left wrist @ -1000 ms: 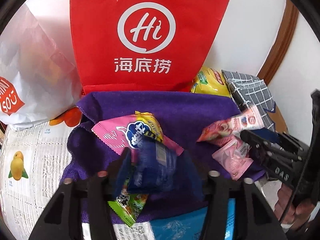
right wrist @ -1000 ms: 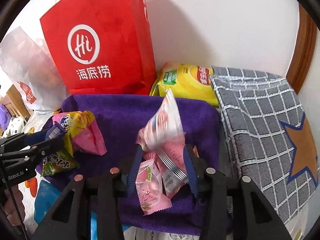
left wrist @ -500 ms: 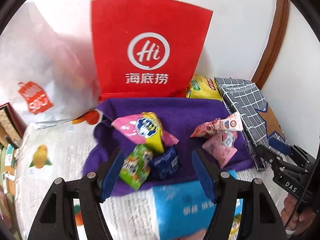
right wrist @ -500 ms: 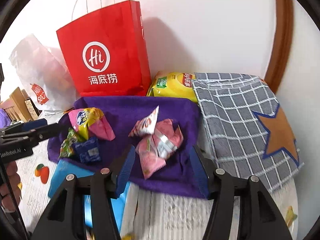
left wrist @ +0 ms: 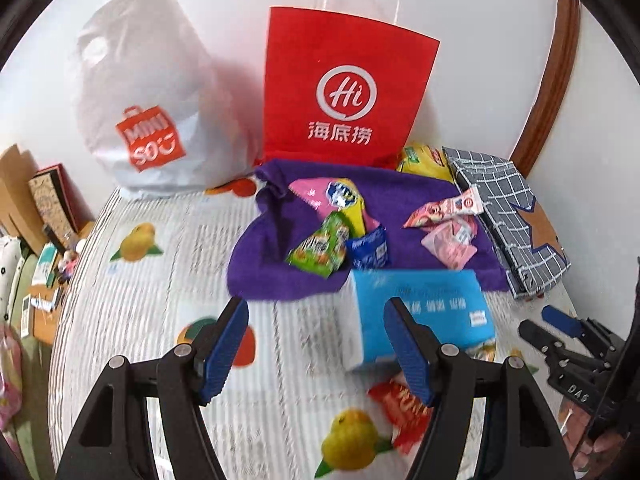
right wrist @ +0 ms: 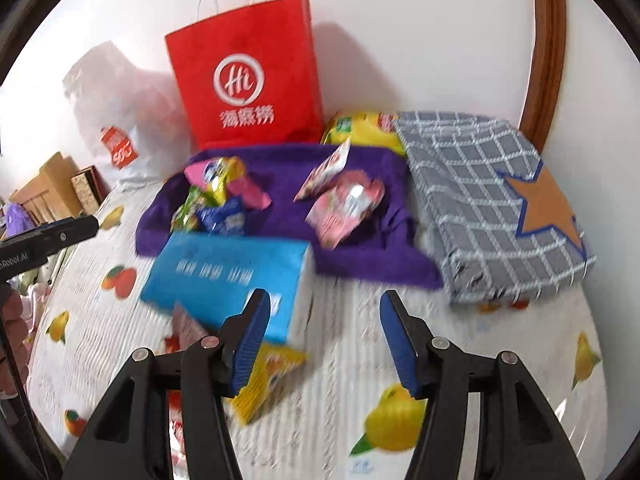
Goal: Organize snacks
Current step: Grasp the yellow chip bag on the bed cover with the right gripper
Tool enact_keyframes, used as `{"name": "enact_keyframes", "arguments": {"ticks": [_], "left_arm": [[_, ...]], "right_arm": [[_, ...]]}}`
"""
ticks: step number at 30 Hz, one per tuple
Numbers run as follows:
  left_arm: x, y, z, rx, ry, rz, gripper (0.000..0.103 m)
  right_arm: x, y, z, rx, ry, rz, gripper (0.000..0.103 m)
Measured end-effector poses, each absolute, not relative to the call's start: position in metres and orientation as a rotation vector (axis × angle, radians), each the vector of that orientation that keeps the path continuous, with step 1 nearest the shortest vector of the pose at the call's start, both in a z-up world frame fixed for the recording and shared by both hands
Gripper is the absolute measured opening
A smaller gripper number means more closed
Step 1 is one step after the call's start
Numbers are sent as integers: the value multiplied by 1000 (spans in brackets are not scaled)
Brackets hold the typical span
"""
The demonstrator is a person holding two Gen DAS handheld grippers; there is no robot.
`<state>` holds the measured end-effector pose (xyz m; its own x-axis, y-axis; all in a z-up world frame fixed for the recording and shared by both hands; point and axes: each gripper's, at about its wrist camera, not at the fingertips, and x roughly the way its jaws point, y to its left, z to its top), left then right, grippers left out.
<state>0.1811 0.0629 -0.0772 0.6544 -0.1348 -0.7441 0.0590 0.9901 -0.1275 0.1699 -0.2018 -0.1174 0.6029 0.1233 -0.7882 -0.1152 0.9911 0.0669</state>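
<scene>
A purple cloth (left wrist: pixel 408 196) (right wrist: pixel 280 180) holds two heaps of snack packets. The left heap has a pink-yellow packet (left wrist: pixel 336 196) (right wrist: pixel 218 174), a green one (left wrist: pixel 320 250) and a dark blue one (left wrist: pixel 368 248) (right wrist: pixel 222 218). The right heap has pink packets (left wrist: pixel 450 240) (right wrist: pixel 344 208). My left gripper (left wrist: pixel 316 344) is open and empty, well back from the cloth. My right gripper (right wrist: pixel 324 336) is open and empty, also back over the table. A blue box (left wrist: pixel 424 312) (right wrist: pixel 228 272) lies in front of the cloth.
A red paper bag (left wrist: pixel 344 88) (right wrist: pixel 248 76) and a white plastic bag (left wrist: pixel 148 100) stand against the wall. A yellow chip bag (right wrist: pixel 360 128) and a grey checked cloth (right wrist: pixel 492 200) lie at the right. Loose red (left wrist: pixel 404 412) and yellow (right wrist: pixel 268 380) packets lie near the box.
Both grippers let go of their packets on the purple cloth, opened, and pulled back and up away from it. The blue and pink packets now rest in the heaps.
</scene>
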Motion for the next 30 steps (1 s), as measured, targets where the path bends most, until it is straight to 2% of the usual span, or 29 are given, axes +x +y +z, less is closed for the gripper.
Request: {"name": "enact_keyframes", "arguments": {"ticks": [7,22,26,30], "left_arm": [[154,83,-91,-96,873,-94,69],[133,110,-114,-142,901,-71,69],[133,104,-118,-132,911,-79,69],[133,94,-123,-118,923,-97,69]], "right_arm": [[152,-179,-146,7,966,167,57],[169,-162,-189,8,1039,153,57],[173,-161,-195,11,1033,157,63],[174,-164,-199,20,1017,179,63]]}}
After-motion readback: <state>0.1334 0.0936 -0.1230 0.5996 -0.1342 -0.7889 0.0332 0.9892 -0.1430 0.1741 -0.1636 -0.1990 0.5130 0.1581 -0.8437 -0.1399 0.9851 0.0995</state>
